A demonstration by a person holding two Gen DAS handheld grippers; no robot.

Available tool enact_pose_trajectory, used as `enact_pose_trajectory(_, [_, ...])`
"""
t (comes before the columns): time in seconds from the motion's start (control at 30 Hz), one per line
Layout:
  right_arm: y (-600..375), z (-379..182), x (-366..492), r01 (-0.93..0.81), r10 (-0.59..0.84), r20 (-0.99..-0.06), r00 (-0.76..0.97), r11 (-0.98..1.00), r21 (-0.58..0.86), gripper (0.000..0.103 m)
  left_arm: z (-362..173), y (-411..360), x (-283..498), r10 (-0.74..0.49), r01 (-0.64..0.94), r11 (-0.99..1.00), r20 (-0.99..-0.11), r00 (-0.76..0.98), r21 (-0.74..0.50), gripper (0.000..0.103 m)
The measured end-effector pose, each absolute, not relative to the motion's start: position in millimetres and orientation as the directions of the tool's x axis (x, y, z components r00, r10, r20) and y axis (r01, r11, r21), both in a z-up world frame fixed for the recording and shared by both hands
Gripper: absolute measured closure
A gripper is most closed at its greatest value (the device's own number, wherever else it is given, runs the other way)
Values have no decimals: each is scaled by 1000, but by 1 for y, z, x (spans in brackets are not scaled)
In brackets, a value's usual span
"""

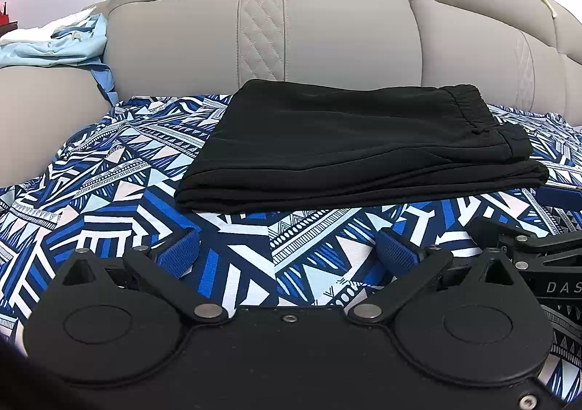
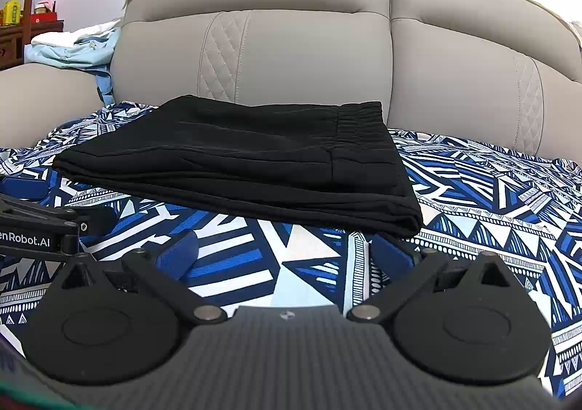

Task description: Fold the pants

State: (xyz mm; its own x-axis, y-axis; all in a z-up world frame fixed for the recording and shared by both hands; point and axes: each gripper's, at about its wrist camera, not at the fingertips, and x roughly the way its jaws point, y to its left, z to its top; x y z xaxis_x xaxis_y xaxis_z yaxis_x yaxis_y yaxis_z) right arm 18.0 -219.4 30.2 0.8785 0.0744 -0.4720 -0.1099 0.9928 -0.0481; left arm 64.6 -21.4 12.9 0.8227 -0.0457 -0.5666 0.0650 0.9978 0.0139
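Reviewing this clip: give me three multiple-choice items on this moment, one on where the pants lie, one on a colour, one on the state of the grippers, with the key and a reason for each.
1. Where do the pants lie?
A. On the patterned cloth, in front of the sofa backrest
B. Hanging over the backrest
C. Held up between the two grippers

2. What colour are the pants?
A. Light blue
B. Black
C. Grey

3. How do the left gripper and the right gripper stand?
A. Both shut on the fabric
B. One shut on the waistband
C. Both open, apart from the pants

Key:
1 A, the stack rests flat on the blue and white cloth.
2 B, the fabric is black throughout; the light blue garment is another piece, on the armrest.
3 C, in each wrist view the jaws stand wide apart over bare cloth, short of the near edge of the pants.
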Motion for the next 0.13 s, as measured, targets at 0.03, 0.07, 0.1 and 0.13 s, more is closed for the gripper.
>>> enact_pose_trajectory(0.03, [-219, 30, 18, -110, 74, -472, 878, 993, -48, 0, 13, -21, 65, -46, 65, 998, -566, 823, 14, 0])
enact_pose_trajectory(0.07, [-219, 30, 18, -110, 74, -472, 879, 993, -48, 0, 13, -21, 65, -46, 65, 998, -566, 823, 13, 0])
enact_pose_trajectory(0.1, [-219, 30, 18, -110, 74, -472, 878, 993, -48, 0, 13, -21, 65, -46, 65, 998, -566, 823, 13, 0])
enact_pose_trajectory(0.13, [-219, 30, 18, -110, 74, -472, 878, 993, -48, 0, 13, -21, 65, -46, 64, 998, -566, 823, 13, 0])
